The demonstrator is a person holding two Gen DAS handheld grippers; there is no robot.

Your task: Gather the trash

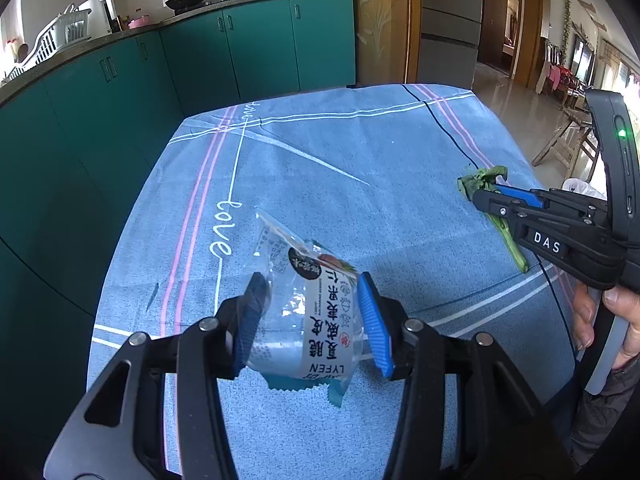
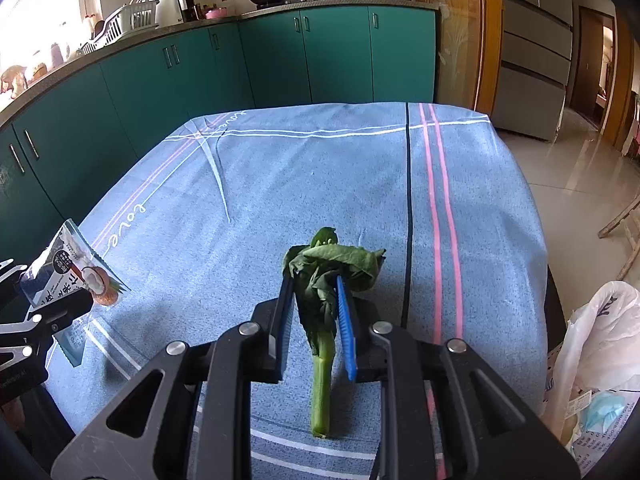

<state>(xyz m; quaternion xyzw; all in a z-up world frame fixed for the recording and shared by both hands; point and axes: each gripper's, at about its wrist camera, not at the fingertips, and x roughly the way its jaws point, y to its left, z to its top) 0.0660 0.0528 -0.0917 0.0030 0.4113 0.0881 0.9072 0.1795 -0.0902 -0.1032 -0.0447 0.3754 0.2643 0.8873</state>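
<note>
My left gripper is shut on a clear plastic snack wrapper with printed text, holding it just above the blue tablecloth. The wrapper also shows in the right wrist view, at the far left in the left gripper. My right gripper is shut on a wilted green vegetable leaf, its stem hanging down toward the cloth. In the left wrist view the right gripper holds the leaf at the table's right side.
A white plastic bag with trash in it sits off the table's right edge. Green kitchen cabinets run behind and left of the table. A wooden chair stands on the tiled floor to the right.
</note>
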